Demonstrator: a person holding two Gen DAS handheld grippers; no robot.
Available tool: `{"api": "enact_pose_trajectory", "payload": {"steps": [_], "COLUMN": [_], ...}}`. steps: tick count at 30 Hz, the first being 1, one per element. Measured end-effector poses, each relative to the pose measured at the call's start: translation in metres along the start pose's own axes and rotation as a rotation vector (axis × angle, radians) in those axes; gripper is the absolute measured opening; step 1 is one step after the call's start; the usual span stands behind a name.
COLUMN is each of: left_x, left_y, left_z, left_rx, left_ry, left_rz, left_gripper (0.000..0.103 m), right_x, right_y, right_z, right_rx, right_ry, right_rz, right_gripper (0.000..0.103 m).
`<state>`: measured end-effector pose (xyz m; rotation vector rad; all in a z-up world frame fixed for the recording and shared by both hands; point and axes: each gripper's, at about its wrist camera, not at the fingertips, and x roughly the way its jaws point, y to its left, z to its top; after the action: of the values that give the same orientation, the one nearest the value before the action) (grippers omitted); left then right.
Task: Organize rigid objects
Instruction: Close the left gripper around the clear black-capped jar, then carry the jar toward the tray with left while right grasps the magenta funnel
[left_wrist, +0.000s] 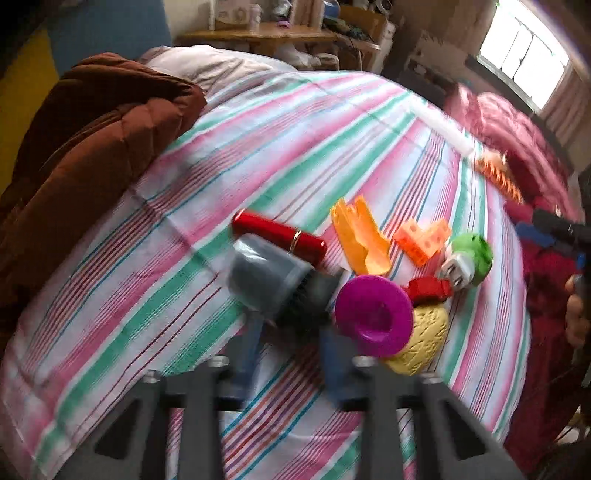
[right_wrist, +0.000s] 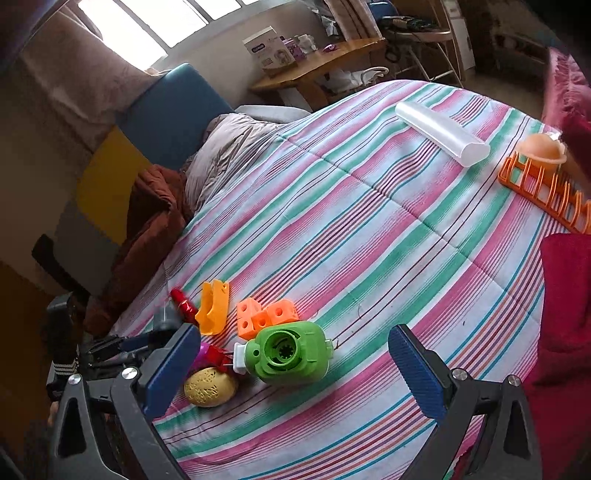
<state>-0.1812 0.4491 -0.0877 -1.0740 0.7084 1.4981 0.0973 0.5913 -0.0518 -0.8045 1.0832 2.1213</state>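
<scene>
A pile of small objects lies on the striped bedspread (left_wrist: 295, 140). In the left wrist view my left gripper (left_wrist: 291, 332) is shut on a grey round brush (left_wrist: 277, 280), beside a red tube (left_wrist: 280, 236), a purple ring (left_wrist: 373, 314), a yellow textured oval (left_wrist: 424, 339), an orange scoop (left_wrist: 362, 236), orange cubes (left_wrist: 424, 240) and a green-and-white gadget (left_wrist: 469, 258). In the right wrist view my right gripper (right_wrist: 291, 354) is open and empty, with the green gadget (right_wrist: 291, 354) lying between its blue pads (right_wrist: 417, 373). The orange cubes (right_wrist: 266, 314), the scoop (right_wrist: 214, 306) and the yellow oval (right_wrist: 210, 386) sit to the left.
A translucent white tube (right_wrist: 439, 133) and an orange rack (right_wrist: 546, 192) with a peach dome lie at the far right of the bed. A brown quilt (left_wrist: 85, 158) is piled on the left. A red cushion (right_wrist: 565, 314) sits at the right. A wooden desk (right_wrist: 321, 62) stands behind.
</scene>
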Motion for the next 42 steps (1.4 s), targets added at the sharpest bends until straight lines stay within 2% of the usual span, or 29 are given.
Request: {"api": "enact_pose_trajectory", "payload": {"steps": [6,7,8,10,12,14,15,16,18,19,22,26,29,31,37,42], "left_x": [-0.018,-0.019,-0.019,-0.018,-0.013,-0.011,-0.011,-0.009,-0.01,-0.007,0.006,0.019,0.038,0.044,0.03,-0.011], "left_y": [-0.01,-0.009,-0.002,0.018,0.036,0.046,0.049,0.051,0.045,0.043,0.036,0.027,0.026,0.026,0.01,0.003], "left_z": [-0.011,-0.01,-0.009,-0.008,-0.006,-0.003,-0.002,0.003,0.016,0.023,0.038,0.045,0.045,0.039,0.024,-0.008], "left_rx": [0.014,-0.004,-0.052,-0.205,-0.357,-0.495,-0.54,-0.588,-0.618,-0.619,-0.646,-0.69,-0.741,-0.785,-0.672,-0.599], "left_ry": [-0.041,-0.039,-0.029,-0.001,0.02,0.017,0.007,-0.005,-0.036,-0.04,-0.012,0.023,0.062,0.087,0.029,-0.055], "left_rz": [0.059,0.103,0.101,0.012,-0.077,-0.134,-0.169,-0.202,-0.18,-0.15,-0.137,-0.083,-0.021,-0.024,-0.019,0.05], "left_gripper": [0.024,0.026,0.028,0.044,0.045,0.049,0.055,0.068,0.08,0.08,0.08,0.08,0.075,0.044,0.044,0.044], "right_x": [-0.001,-0.001,-0.002,-0.002,-0.002,-0.001,0.0,0.002,0.004,0.005,0.005,0.002,0.0,0.0,-0.002,0.002], "right_y": [0.0,-0.001,-0.001,-0.003,-0.004,-0.005,-0.005,-0.005,-0.005,-0.004,-0.003,-0.006,-0.01,-0.011,-0.011,-0.011], "right_z": [0.0,0.0,0.0,0.0,0.001,0.001,0.001,0.001,0.001,0.0,0.0,0.002,0.003,0.003,0.005,0.006], "right_rx": [-0.008,-0.006,-0.004,-0.005,-0.002,0.005,0.008,0.01,0.011,0.011,0.008,0.024,0.041,0.047,0.055,0.056], "right_ry": [-0.009,-0.01,-0.01,-0.006,-0.004,0.002,0.007,0.015,0.031,0.037,0.041,0.022,0.011,0.009,-0.012,0.0], "right_rz": [-0.013,-0.014,-0.014,-0.011,-0.011,-0.007,-0.003,0.002,0.012,0.017,0.021,0.026,0.029,0.03,0.035,0.018], "right_gripper": [0.102,0.102,0.102,0.102,0.102,0.102,0.102,0.102,0.102,0.102,0.102,0.102,0.102,0.102,0.101,0.099]}}
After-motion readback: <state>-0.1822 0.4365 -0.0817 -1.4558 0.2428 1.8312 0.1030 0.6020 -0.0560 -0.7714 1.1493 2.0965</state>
